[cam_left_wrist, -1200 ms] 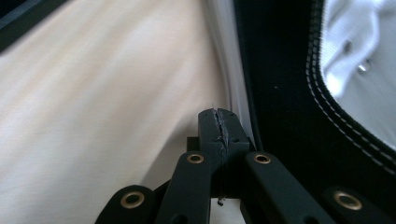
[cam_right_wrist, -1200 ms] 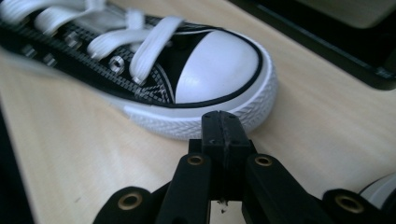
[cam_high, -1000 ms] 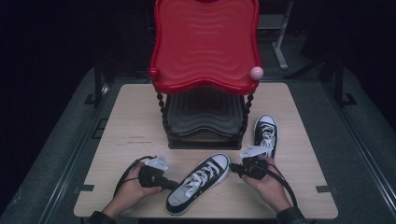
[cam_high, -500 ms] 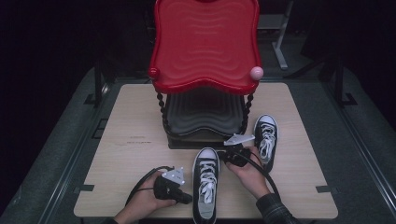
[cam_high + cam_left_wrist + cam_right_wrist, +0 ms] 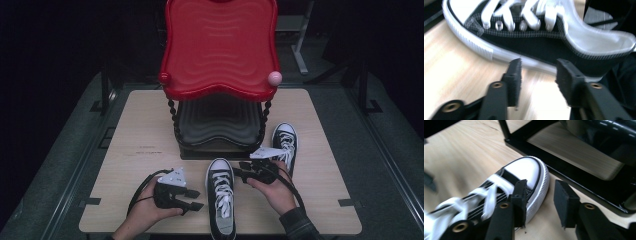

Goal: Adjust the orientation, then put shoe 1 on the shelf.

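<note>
A black-and-white laced sneaker [image 5: 221,200] lies near the table's front edge, its white toe [image 5: 527,170] towards the rack. My left gripper [image 5: 196,199] stands open just left of its side [image 5: 544,47], jaws apart with only tabletop between them. At the toe's right, my right gripper [image 5: 237,173] is open; its left finger [image 5: 520,195] overlaps the toe's rubber rim. A second matching sneaker [image 5: 284,144] lies behind the right hand, toe pointing away.
A rack with a red wavy top tray [image 5: 220,50] and a black lower tray [image 5: 217,122] on a black base [image 5: 564,167] stands at the middle of the wooden table [image 5: 140,130]. Bare table lies to the left and far right.
The near sneaker has swung from a diagonal to point straight at the rack. My right gripper moved left from the far sneaker to the near toe. The left hand shifted slightly.
</note>
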Tool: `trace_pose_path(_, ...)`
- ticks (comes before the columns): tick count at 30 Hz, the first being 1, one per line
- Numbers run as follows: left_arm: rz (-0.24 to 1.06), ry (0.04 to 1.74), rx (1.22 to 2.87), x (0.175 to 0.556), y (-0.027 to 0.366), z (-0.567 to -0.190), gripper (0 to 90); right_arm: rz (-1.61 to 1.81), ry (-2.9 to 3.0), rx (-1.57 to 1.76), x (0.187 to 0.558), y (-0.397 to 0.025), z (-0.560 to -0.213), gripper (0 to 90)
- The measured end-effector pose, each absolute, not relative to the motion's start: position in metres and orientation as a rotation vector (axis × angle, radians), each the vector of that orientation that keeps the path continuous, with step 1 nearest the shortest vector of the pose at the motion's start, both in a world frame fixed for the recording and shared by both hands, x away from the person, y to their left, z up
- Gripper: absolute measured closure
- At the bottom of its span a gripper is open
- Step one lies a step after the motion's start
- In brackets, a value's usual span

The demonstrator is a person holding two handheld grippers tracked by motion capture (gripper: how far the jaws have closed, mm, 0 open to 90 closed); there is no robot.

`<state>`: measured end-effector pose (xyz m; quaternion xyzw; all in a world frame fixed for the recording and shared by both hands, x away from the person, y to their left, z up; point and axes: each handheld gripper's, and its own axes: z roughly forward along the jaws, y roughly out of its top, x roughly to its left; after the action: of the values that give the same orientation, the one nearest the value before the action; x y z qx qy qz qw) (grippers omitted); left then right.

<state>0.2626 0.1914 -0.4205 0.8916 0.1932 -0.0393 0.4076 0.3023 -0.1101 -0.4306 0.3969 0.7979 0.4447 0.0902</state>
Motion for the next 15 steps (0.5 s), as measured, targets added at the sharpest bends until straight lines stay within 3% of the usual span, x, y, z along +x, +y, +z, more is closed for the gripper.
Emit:
trace_pose_path(5,-0.085,0.494,2.189,0.256,0.176,-0.409,44.1,1.404,2.356,1.169,0.284,-0.119,-0.422,53.5)
trace_pose_path(15,-0.062,0.513,2.167,0.261,0.149,-0.413,43.8,1.49,2.427,1.066,0.249,-0.115,-0.415,47.6)
